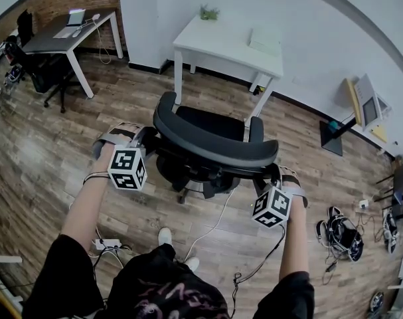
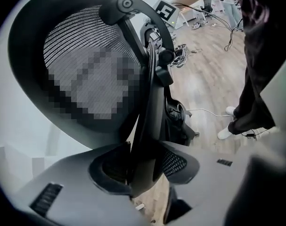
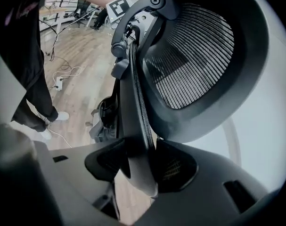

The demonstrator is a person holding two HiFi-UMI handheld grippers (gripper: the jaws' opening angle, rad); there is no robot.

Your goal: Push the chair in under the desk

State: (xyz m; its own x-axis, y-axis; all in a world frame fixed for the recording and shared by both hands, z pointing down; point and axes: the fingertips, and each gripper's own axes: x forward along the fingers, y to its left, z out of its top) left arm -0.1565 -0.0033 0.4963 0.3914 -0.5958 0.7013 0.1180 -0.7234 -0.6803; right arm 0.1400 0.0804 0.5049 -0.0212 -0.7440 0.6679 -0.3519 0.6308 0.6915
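Office chair (image 1: 214,145) on wood floor (image 1: 48,151), between the person and the white worktop (image 1: 221,42) at the far wall; seat (image 1: 211,121) faces the worktop and sits just near of its front edge, not under it; mesh backrest (image 1: 208,140) turned toward the person.

Left tongs (image 2: 142,169): clamped on the left rim of the backrest; rim fills the gap between the two pads; black mesh and frame rise beyond them.

Right tongs (image 3: 137,167): clamped on the right rim of the backrest; rim wedged between both pads, ribbed mesh to the right of it.

Head view: both arms reach forward, one set of tongs at each end of the backrest's top curve, marker cubes facing up.

Surroundings: small green plant (image 1: 209,12) on the far edge of the white worktop; second, grey worktop (image 1: 62,38) far left with a dark chair (image 1: 45,72) beside it; white cable (image 1: 214,224) runs along the floor from under the office chair toward the person's white shoe (image 1: 164,236).
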